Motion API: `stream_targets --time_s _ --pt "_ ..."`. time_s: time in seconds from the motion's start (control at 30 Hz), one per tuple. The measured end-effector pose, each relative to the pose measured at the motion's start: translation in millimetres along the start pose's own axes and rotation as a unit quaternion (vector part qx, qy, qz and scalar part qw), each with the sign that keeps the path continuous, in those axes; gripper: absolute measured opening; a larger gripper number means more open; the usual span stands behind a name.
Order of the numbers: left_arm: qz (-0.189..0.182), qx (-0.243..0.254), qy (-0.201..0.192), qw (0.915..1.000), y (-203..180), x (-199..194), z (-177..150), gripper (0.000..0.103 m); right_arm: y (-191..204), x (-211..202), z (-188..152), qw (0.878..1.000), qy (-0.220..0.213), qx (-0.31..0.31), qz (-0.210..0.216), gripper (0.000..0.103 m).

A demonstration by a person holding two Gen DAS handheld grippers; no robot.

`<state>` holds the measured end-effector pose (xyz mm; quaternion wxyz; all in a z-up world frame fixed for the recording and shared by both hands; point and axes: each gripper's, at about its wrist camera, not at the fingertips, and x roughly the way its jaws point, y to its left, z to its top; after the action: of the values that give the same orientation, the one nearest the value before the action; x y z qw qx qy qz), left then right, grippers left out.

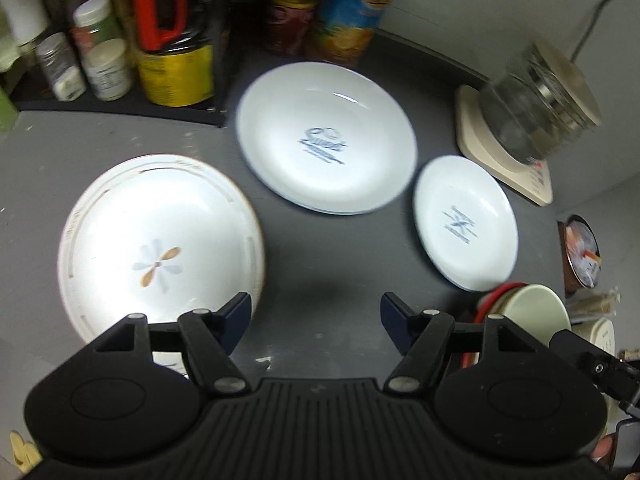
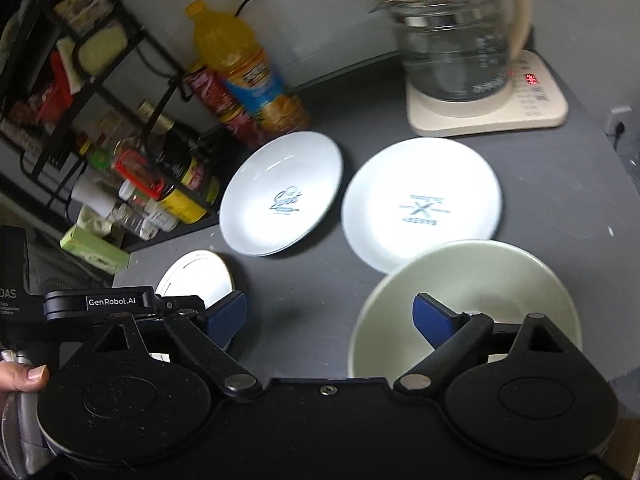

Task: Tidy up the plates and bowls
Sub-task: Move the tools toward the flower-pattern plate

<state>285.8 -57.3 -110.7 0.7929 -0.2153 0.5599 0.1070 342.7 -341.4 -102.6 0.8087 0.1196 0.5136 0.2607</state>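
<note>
White ceramic plates [image 1: 326, 136] flank a glass kettle [image 2: 460, 36] and orange juice bottle [image 2: 244, 64]; both grippers, left [image 1: 316, 320] and right [image 2: 330, 316], gape empty.

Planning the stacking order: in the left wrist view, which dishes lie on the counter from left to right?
Flower-patterned plate → plate printed "Sweet" → smaller plate with the X mark → pale green bowl at the right edge.
</note>
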Motion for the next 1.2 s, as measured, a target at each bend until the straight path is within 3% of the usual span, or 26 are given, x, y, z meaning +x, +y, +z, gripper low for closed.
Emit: stream_targets --time_s 0.67,1.2 --pt "0.028 -0.049 -0.002 0.9984 59 -7 -10 0.07 65 57 3 0.993 0.054 -0.101 -0.011 0.095" --pt "0.02 -0.009 0.011 0.9997 99 1 16 0.07 99 92 1 0.994 0.045 -0.08 -0.054 0.096"
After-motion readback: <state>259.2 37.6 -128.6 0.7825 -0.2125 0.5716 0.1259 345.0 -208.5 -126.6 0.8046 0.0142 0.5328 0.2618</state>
